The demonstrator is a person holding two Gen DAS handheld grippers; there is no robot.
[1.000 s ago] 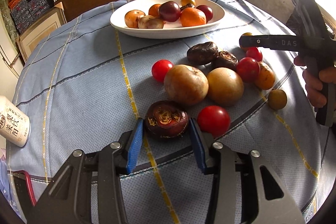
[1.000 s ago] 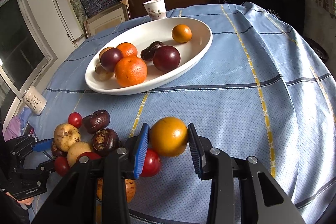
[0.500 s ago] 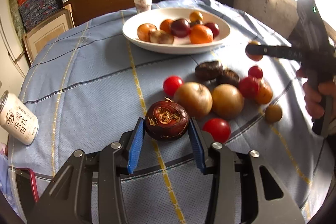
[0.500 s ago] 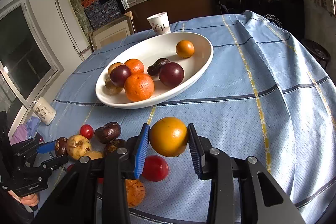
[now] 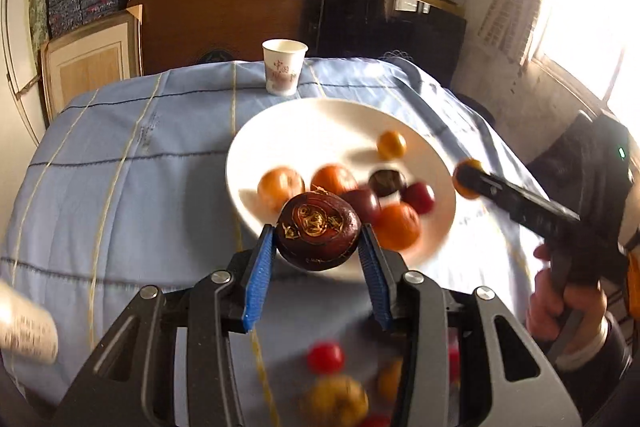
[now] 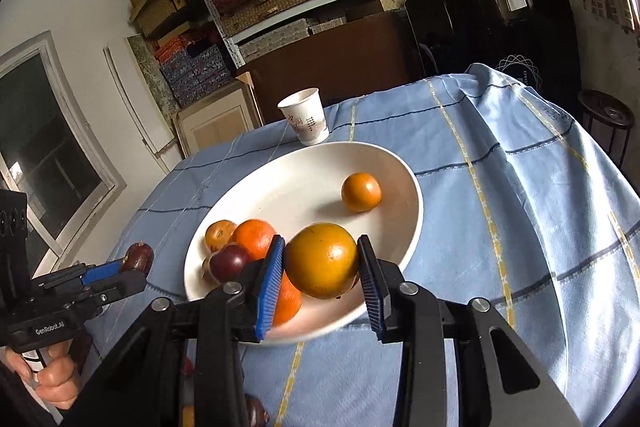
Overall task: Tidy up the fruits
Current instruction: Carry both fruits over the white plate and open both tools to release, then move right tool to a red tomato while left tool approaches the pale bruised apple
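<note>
Left gripper: clamped on a dark brown fruit
Right gripper: clamped on an orange fruit
White plate: several fruits held
Paper cup: placed just behind the plate

left gripper side: "GenRobot.AI" in white letters, seen in the right wrist view
paper cup: red and dark printed characters on its wall, too small to read
can: dark printed characters on a white wall at the left edge of the left wrist view, blurred past reading
dark panel behind the table: a pale round line emblem with small letters under it, not legible
</note>
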